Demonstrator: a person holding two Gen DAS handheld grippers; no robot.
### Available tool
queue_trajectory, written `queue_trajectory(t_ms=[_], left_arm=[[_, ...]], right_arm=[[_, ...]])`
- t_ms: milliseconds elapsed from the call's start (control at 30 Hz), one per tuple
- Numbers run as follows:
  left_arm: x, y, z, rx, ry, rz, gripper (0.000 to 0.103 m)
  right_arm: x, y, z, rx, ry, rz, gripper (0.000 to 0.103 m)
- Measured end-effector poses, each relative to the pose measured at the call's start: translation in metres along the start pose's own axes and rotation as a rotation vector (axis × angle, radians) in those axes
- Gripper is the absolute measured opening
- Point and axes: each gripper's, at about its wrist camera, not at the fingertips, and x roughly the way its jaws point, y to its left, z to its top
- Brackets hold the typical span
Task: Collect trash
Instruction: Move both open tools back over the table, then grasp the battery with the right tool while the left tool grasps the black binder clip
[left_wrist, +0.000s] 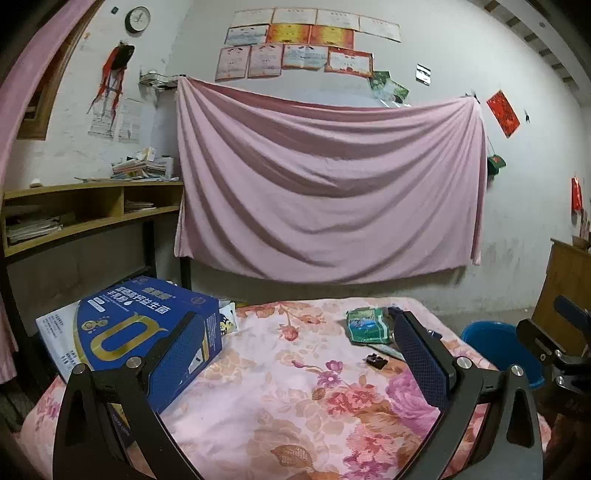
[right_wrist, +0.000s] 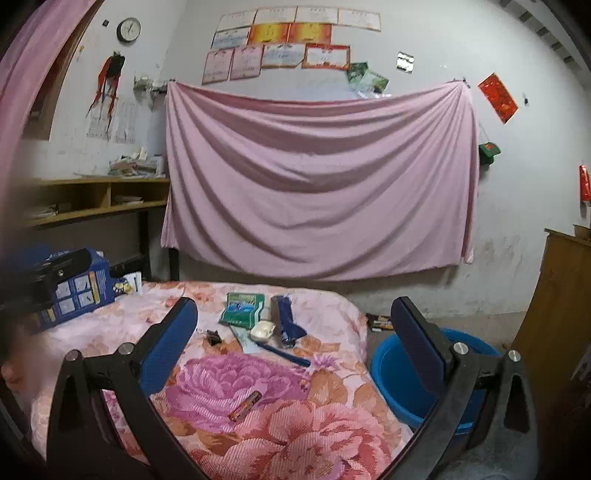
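On the floral-covered table (right_wrist: 280, 435) lie scattered bits of trash: a green packet (right_wrist: 242, 309), a white crumpled lump (right_wrist: 263, 330), a dark blue wrapper (right_wrist: 286, 321), a small black piece (right_wrist: 213, 336) and an orange-brown wrapper (right_wrist: 245, 405). A blue basin (right_wrist: 399, 376) sits on the floor at the table's right. My right gripper (right_wrist: 295, 325) hovers open above the table, nothing between its fingers. My left gripper (left_wrist: 299, 339) is open too, above the left half, with the green packet (left_wrist: 369, 326) and the black piece (left_wrist: 376, 360) ahead on its right.
A big blue carton (left_wrist: 147, 325) stands on the table's left end. A pink sheet (left_wrist: 325, 184) hangs on the back wall. Wooden shelves with papers (left_wrist: 85, 210) are at left, a wooden cabinet (right_wrist: 561, 314) at right. The blue basin (left_wrist: 495, 347) shows beside the right gripper's body.
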Motion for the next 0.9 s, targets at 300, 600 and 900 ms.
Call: queue_trajectory(t_ms=[300, 600, 900], left_arm=[[0.047, -0.007, -0.007, 0.04, 0.182, -0.111, 0.1], [0.096, -0.016, -0.02, 0.042, 0.402, -0.216, 0.086], [0.134, -0.025, -0.028, 0.044, 0.575, -0.288, 0.08]], right_arm=[[0.041, -0.004, -0.015, 0.026, 0.294, 0.104, 0.088], [0.075, -0.004, -0.04, 0.059, 0.555, 0.233, 0.064], [0.094, 0.009, -0.052, 0.015, 0.661, 0.31, 0.058]])
